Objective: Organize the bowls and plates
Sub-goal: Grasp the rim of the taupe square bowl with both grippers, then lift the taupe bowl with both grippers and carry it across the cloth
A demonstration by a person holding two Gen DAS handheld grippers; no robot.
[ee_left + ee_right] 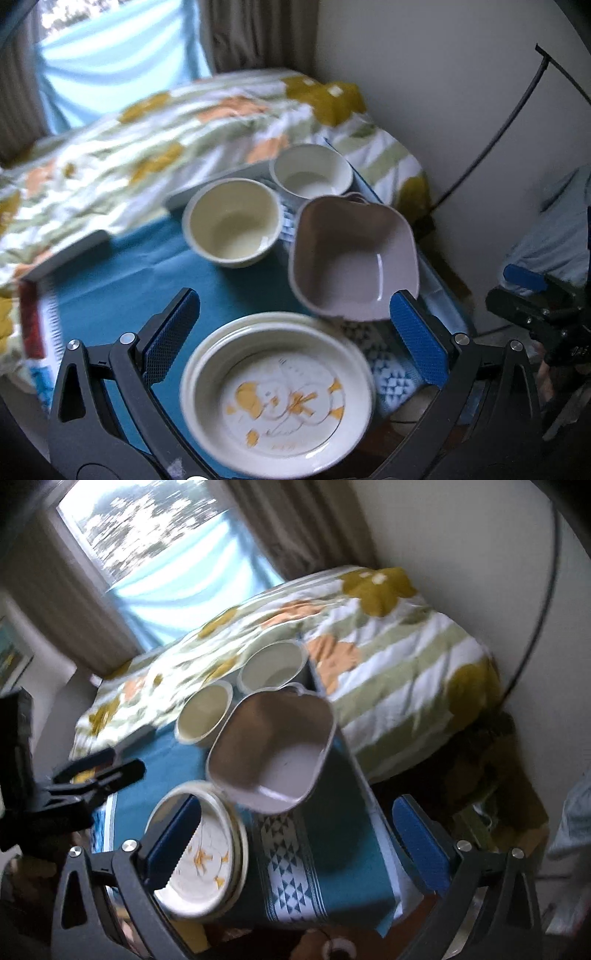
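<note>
1. I see my left gripper with its blue pads spread wide and nothing pinched; the jaws stand on either side of the plates below without touching them.
2. Straight under it sits the stack of plates, the top one cream with orange flowers, on the teal tablecloth.
3. Just ahead of its right finger is the square grey bowl, empty and upright.
4. Further ahead, to the left, stands a cream round bowl; behind it a second round bowl.
5. My right gripper is likewise spread, holding nothing, over the cloth's patterned band.
6. Its left finger overlaps the plate stack in view; the grey bowl lies just ahead.
7. Beyond the table lies a flowered bedspread under a window.
</note>
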